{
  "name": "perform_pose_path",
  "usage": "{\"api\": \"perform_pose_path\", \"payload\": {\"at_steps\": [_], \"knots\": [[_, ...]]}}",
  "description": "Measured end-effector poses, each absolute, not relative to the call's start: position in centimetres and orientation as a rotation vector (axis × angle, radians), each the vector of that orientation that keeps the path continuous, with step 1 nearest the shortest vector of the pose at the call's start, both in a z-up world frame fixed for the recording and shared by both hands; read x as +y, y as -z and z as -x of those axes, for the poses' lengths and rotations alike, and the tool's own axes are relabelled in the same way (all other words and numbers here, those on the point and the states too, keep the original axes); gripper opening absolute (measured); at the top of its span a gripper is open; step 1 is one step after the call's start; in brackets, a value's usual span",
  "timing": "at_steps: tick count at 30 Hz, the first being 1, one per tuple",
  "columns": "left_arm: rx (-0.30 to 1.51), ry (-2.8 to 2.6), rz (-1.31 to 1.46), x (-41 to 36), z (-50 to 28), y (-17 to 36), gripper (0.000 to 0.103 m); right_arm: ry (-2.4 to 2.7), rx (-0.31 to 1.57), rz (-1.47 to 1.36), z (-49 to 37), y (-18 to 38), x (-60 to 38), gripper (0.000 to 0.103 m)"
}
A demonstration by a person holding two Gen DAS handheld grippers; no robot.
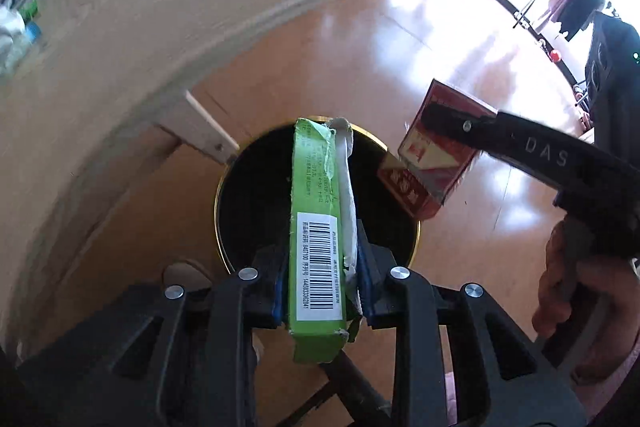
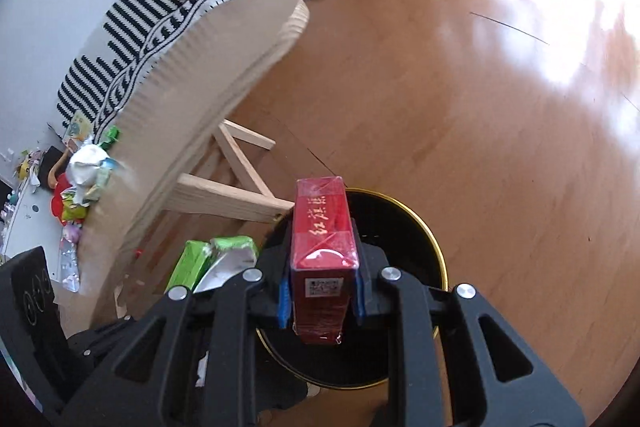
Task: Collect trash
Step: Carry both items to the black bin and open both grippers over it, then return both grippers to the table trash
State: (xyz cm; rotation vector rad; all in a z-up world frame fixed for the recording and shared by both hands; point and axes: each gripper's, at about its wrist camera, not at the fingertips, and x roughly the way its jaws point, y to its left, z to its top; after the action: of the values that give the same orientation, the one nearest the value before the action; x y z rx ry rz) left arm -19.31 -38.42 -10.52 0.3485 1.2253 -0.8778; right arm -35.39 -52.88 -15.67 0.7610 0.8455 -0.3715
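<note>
My left gripper [image 1: 322, 283] is shut on a torn green carton [image 1: 316, 219] with a barcode label and holds it above the round black bin with a gold rim [image 1: 240, 195]. My right gripper [image 2: 322, 291] is shut on a red box [image 2: 322, 247] with gold characters and holds it over the same bin [image 2: 420, 227]. The red box [image 1: 436, 163] also shows in the left wrist view, at the bin's right side in the right gripper's fingers [image 1: 452, 119]. The green carton [image 2: 216, 259] shows at the lower left of the right wrist view.
A pale wooden table [image 2: 224, 67] with slanted legs stands left of the bin. Crumpled wrappers and trash [image 2: 86, 179] lie on its near end. A striped black-and-white sofa [image 2: 160, 11] is behind it. Wood floor [image 2: 500, 107] spreads to the right.
</note>
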Motion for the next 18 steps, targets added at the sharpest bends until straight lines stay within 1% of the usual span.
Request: {"api": "perform_pose_path", "payload": {"at_steps": [8, 13, 15, 16, 17, 18], "knots": [[1.22, 0.898, -0.349, -39.9, 21.0, 10.3, 0.027, 0.355, 0.864, -0.761, 33.1, 15.3, -52.7, 0.023], [1.231, 0.895, -0.337, -40.5, 20.1, 11.1, 0.027, 0.362, 0.864, -0.741, 32.2, 15.1, -52.4, 0.023], [1.224, 0.897, -0.337, -40.6, 20.0, 11.0, 0.03, 0.35, 0.86, -0.726, 32.1, 14.8, -52.1, 0.023], [1.217, 0.896, -0.337, -40.8, 20.4, 10.6, 0.038, 0.327, 0.854, -0.729, 32.0, 14.6, -52.0, 0.024], [1.209, 0.902, -0.336, -40.7, 20.4, 10.4, 0.067, 0.308, 0.845, -0.737, 32.0, 14.4, -51.9, 0.029], [1.198, 0.907, -0.33, -40.6, 20.5, 10.2, 0.085, 0.312, 0.84, -0.737, 32.2, 14.1, -52.1, 0.064]]}}
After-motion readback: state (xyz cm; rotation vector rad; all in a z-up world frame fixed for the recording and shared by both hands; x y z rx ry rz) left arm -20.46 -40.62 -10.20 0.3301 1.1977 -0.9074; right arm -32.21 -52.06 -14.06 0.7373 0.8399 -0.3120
